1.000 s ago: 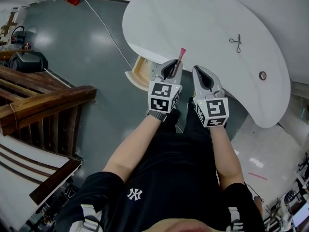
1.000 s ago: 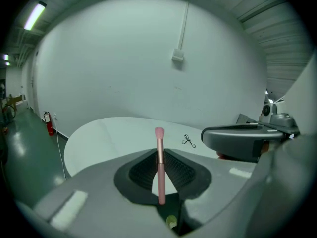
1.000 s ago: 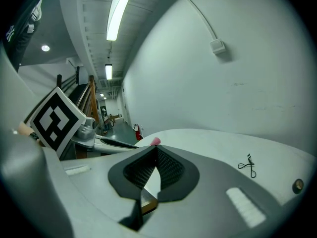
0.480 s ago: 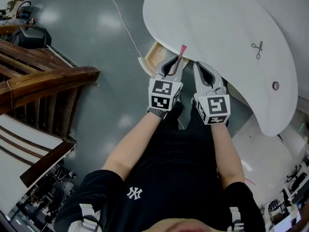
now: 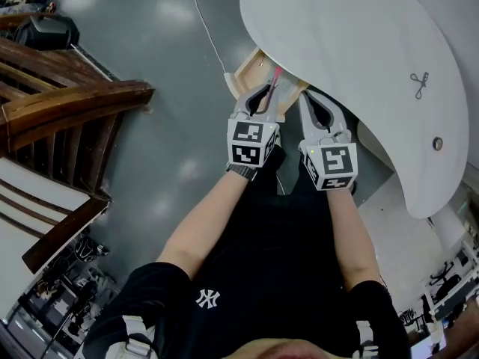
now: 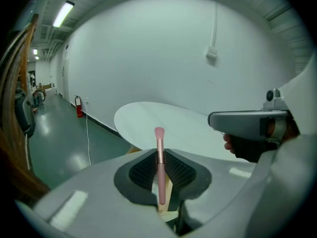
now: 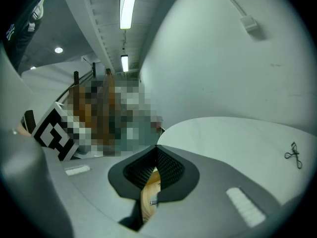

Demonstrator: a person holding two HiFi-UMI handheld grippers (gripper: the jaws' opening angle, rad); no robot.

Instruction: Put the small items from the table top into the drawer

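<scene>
Two tools are seen here, one per hand, side by side and close together right at the tabletop's [image 5: 352, 36] edge.

The left tool [image 5: 266, 93] is clamped on one pink brush [image 5: 275, 77]. In the left gripper view the brush [image 6: 159, 160] is pinched upright between the dark ribbed pads [image 6: 181, 170], with its fluffy pink tip sticking out past them. In the head view that tip is seen against the open wooden drawer [image 5: 245, 72], which is pulled out from under the white tabletop. A strip of tan wood from the drawer [image 6: 167, 195] is also visible through the gap below the pads.

The right tool [image 5: 310, 99] is closed with nothing in it. In the right gripper view its pads [image 7: 166, 167] are pressed together, and only a bit of pale wood is seen behind and below them.

Two small items can be counted out on the tabletop, both well apart from the tools: one thin scissor-like metal thing [image 5: 419, 81], also caught at the right edge of the right gripper view [image 7: 293, 155], and one small round thing [image 5: 438, 143] near the far rim. What the round one is can't be made out.

One red fire extinguisher [image 6: 79, 107] is seen by the wall, and one white cable [image 5: 206, 28] is laid across the grey floor [image 5: 150, 43]. A brown wooden railing [image 5: 75, 111] is off to the left.
</scene>
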